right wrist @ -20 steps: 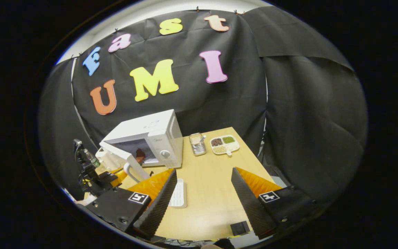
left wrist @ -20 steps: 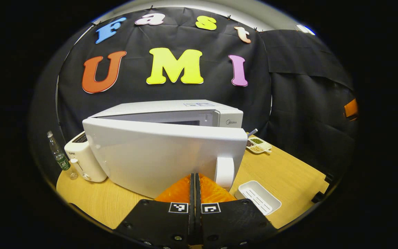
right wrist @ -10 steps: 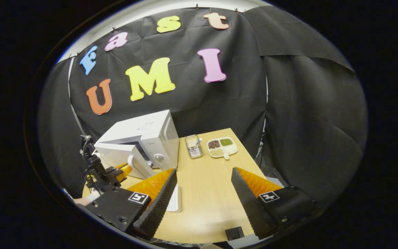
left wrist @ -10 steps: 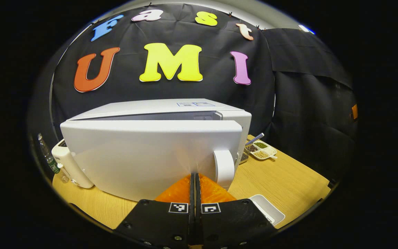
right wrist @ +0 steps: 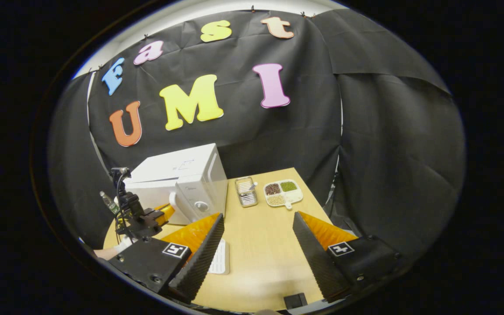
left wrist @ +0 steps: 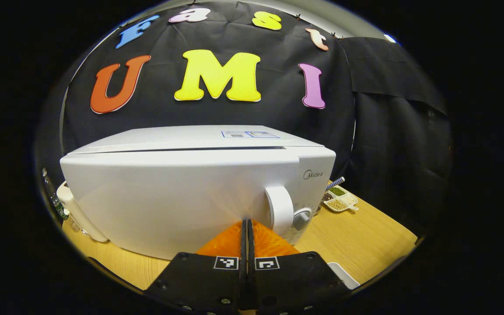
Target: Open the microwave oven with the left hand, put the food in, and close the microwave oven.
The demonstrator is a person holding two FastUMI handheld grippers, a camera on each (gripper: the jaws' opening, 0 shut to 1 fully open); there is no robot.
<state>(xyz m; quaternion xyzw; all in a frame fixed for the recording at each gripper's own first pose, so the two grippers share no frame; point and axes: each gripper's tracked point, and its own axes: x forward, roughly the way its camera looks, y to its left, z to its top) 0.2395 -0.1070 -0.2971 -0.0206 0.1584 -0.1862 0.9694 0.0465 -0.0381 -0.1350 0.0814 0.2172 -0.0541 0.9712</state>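
The white microwave (left wrist: 182, 192) stands close in front in the left gripper view, its door lying flat against the body with only a thin dark seam along the top. My left gripper (left wrist: 247, 222) is shut with nothing between its fingers, and its tips touch the door just left of the white handle (left wrist: 278, 209). The food is hidden inside. In the right gripper view the microwave (right wrist: 182, 175) sits at the table's far left with the left gripper (right wrist: 158, 216) against its door. My right gripper (right wrist: 258, 216) hangs open and empty over the table's middle.
A toaster (left wrist: 75, 210) and a bottle (left wrist: 50, 197) stand left of the microwave. To its right are a metal basket (right wrist: 246, 191) and a divided dish of beans (right wrist: 283, 192). A white tray (right wrist: 220, 258) lies near my right gripper's left finger. A small black block (right wrist: 295, 301) sits at the wooden table's (right wrist: 260, 262) front edge.
The microwave door has swung from partly open to flat against the body, pushed by my shut left gripper moving forward. The right gripper has stayed open and almost still.
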